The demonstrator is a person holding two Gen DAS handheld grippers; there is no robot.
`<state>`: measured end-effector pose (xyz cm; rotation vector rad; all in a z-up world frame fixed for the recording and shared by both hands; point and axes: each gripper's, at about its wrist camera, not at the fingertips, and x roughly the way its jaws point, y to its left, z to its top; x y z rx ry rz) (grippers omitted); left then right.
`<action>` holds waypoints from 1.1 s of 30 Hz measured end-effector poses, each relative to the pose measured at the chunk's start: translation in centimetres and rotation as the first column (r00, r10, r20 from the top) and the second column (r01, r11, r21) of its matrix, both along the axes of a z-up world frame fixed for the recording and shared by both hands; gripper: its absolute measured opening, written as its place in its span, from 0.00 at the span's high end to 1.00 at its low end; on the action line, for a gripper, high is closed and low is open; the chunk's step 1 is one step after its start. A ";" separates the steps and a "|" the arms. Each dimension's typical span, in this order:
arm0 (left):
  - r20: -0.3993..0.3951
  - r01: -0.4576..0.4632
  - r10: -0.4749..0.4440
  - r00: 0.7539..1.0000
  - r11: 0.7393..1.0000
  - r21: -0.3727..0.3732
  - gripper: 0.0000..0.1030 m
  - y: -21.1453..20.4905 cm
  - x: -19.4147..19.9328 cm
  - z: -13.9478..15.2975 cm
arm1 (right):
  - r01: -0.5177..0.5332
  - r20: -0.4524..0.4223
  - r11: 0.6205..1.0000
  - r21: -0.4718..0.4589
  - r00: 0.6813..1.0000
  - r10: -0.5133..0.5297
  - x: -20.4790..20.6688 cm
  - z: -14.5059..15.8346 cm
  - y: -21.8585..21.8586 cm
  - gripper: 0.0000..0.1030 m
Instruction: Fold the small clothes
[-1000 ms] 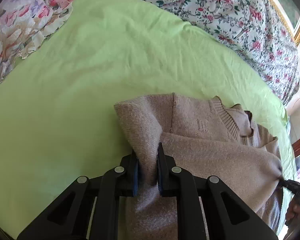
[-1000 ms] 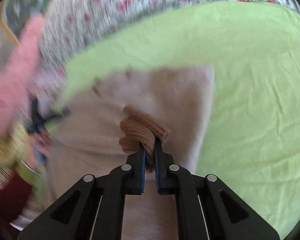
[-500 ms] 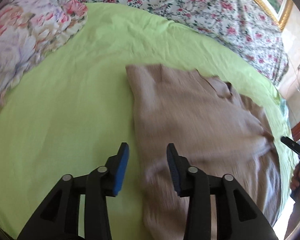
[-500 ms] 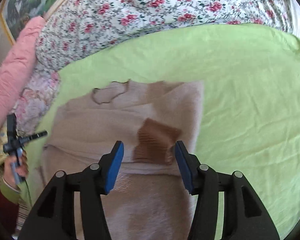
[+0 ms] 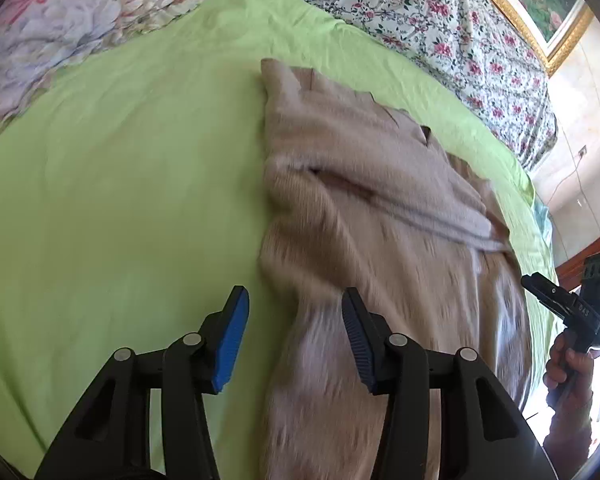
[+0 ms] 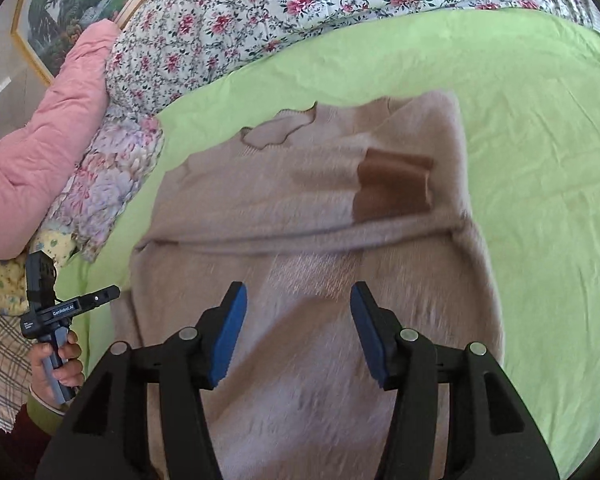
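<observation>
**Spotter:** Where is the garment lying for you?

**Operator:** The beige sweater lies flat on the green sheet of the bed, collar at the far end, toward the floral quilt. Both sleeves are folded across the chest; I can see the brown cuff resting on top near the sweater's right edge in my right view.

**Spotter:** And your claws?

**Operator:** The left claw is opening, nothing pinched; one pad hangs over bare sheet, the other over the sweater's left edge. The right claw stands apart and empty, above the lower body of the sweater. In the left view I see the right hand out past the sweater's far side.

**Spotter:** So which way does it run from you?

**Operator:** Its long axis runs straight away from both claws, hem nearest me and below the frame, collar farthest. I judge the next fold goes along that axis, hem up toward collar. That means both claws need the near hem, one at each corner. The left sits right on its side edge, so I'd say it's the better placed; the right hangs mid-body and would have to shift outward. The fabric is blurred down here, so I can't tell exactly where the hem lies.
</observation>
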<state>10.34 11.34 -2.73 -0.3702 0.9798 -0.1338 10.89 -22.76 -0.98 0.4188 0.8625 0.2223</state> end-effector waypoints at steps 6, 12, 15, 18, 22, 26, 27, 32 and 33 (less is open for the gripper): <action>-0.030 0.018 -0.018 0.999 1.000 0.006 0.48 0.3 -4.6 -1.1 | 0.009 -0.001 1.000 0.022 1.000 -0.009 -3.6 -0.3 1.0 0.44; -0.058 0.043 -0.044 0.997 0.999 -0.008 0.46 0.0 -7.4 -2.4 | 0.048 -0.016 0.998 0.047 0.999 -0.048 -6.7 -1.1 1.0 0.43; -0.055 0.049 -0.049 0.997 0.999 -0.007 0.45 -0.1 -7.0 -2.4 | 0.061 -0.026 0.997 0.054 0.998 -0.059 -7.5 -1.5 0.8 0.43; -0.058 0.071 -0.072 0.996 0.997 -0.027 0.35 -0.3 -6.1 -2.3 | 0.079 -0.027 0.996 0.046 0.997 -0.078 -8.0 -1.5 0.5 0.43; -0.073 0.127 -0.123 0.990 0.991 0.049 0.33 -1.8 -6.1 -2.7 | 0.109 -0.023 0.993 0.052 0.994 -0.108 -9.1 -1.6 -0.4 0.42; -0.056 0.200 -0.197 0.979 0.979 0.038 0.95 -3.3 -7.8 -2.9 | 0.140 -0.033 0.989 0.055 0.990 -0.138 -10.4 -2.1 -1.4 0.42; -0.041 0.198 -0.197 0.980 0.980 0.033 0.96 -3.3 -8.4 -2.7 | 0.143 -0.038 0.988 0.057 0.989 -0.141 -10.8 -2.3 -1.6 0.42; 0.053 0.213 -0.212 0.976 0.977 -0.019 0.96 -2.6 -12.5 -0.3 | 0.106 -0.022 0.992 0.067 0.994 -0.105 -13.7 -2.3 -2.3 0.42; 0.050 0.206 -0.204 0.978 0.978 -0.039 0.95 -2.2 -13.2 -0.2 | 0.092 -0.016 0.994 0.063 0.996 -0.091 -14.5 -2.2 -2.2 0.42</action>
